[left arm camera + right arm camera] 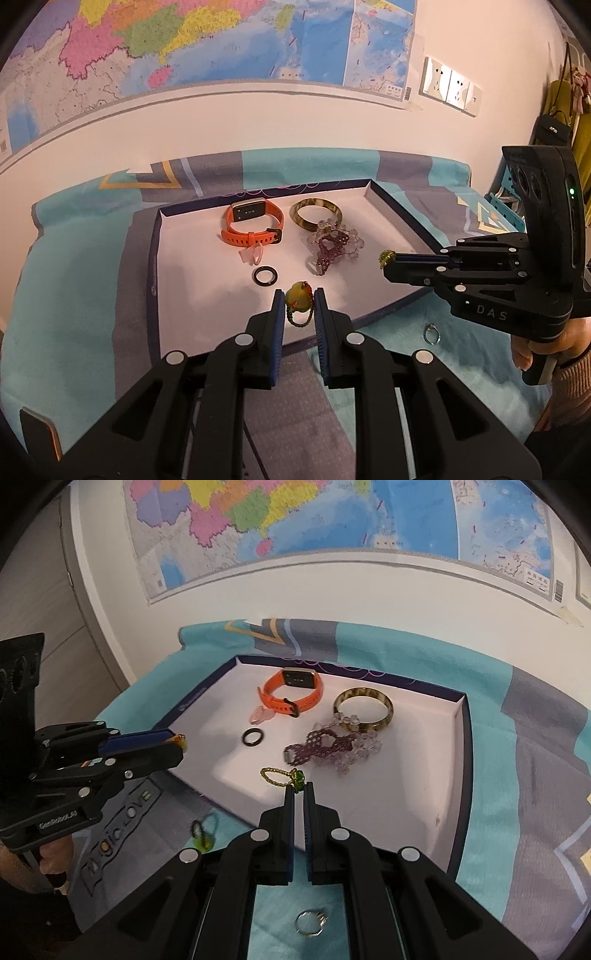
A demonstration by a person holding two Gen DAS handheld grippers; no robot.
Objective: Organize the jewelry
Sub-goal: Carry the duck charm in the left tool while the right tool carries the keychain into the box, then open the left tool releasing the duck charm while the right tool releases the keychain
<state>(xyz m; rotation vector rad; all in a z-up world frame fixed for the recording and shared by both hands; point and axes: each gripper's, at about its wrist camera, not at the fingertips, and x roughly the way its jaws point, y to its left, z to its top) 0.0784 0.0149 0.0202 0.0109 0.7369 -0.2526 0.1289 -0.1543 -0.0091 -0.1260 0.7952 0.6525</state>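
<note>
A shallow white tray (192, 266) (413, 794) holds an orange watch (255, 221) (295, 694), a brown bangle (316, 214) (364, 707), a purple bead bracelet (332, 245) (332, 749), a pink charm (253, 254) (261, 714) and a black ring (265, 276) (253, 736). My left gripper (299, 299) (179, 744) is shut on a yellow pendant (298, 297) with a beaded loop, just above the tray's near edge. My right gripper (299, 790) (386, 258) is shut on a green beaded ring (282, 777) (386, 257) over the tray.
A silver ring (431, 333) (312, 921) lies on the teal cloth (74, 295) in front of the tray. A green-yellow trinket (203, 834) lies on the cloth left of the tray. A wall with a map stands close behind.
</note>
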